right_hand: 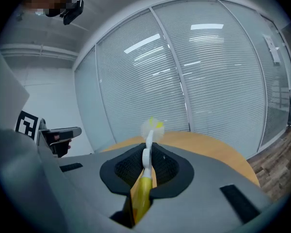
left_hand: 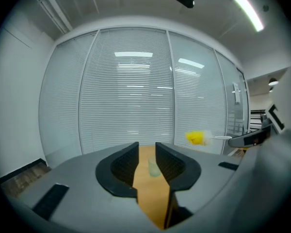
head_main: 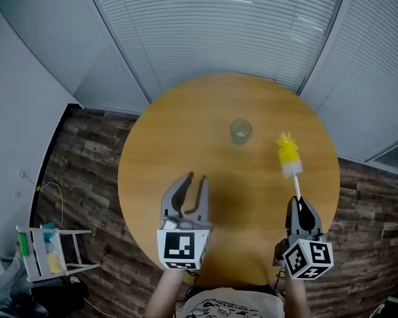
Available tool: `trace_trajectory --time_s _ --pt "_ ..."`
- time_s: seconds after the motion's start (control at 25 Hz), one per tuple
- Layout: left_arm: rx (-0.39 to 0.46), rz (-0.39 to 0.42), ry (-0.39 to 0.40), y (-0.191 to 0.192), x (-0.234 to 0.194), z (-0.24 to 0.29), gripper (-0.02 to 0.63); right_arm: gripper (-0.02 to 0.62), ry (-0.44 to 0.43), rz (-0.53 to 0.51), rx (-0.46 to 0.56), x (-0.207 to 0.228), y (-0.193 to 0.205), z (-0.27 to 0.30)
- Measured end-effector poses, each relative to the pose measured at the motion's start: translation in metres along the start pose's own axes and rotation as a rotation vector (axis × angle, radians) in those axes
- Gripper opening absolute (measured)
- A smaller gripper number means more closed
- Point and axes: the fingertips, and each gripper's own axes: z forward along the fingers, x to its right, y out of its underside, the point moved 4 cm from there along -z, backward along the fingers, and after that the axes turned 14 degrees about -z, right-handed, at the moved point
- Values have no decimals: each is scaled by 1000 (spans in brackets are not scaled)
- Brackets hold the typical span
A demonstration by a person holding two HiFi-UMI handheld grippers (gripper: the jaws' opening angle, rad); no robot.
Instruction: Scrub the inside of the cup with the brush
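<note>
A small clear cup (head_main: 240,130) stands upright near the middle of the round wooden table (head_main: 179,138). In the left gripper view the cup (left_hand: 153,167) shows far off through the gap of the jaws. My left gripper (head_main: 196,177) hovers over the near part of the table, a narrow gap between its jaws and nothing in it. My right gripper (head_main: 298,201) is shut on the handle of a brush with a yellow and white head (head_main: 288,152), which points away, right of the cup. In the right gripper view the brush (right_hand: 153,126) sticks out past the fingertips.
Glass walls with closed blinds (head_main: 225,25) curve round behind the table. A dark wood-plank floor (head_main: 86,158) surrounds it. A small white rack (head_main: 50,247) with coloured items stands on the floor at the lower left.
</note>
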Motion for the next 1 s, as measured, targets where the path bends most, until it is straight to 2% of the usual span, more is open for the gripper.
trace_trajectory --time_s 0.08,0.24,0.44,0.6,0.8,1.0 --pt "-21 3 28 1 3 15 160 46 -12 3 -9 5 2 12" --pt "-41 32 48 2 6 45 164 46 -32 12 -31 16 8 36" --pt "-65 59 118 6 11 79 224 46 -45 17 -42 22 12 61" --pt "-53 68 177 12 18 113 260 46 -55 26 -49 31 14 82" --pt "-63 87 163 30 10 160 329 46 -61 60 -70 36 22 95" --pt "-131 85 198 62 5 199 360 46 -64 76 -97 38 32 108"
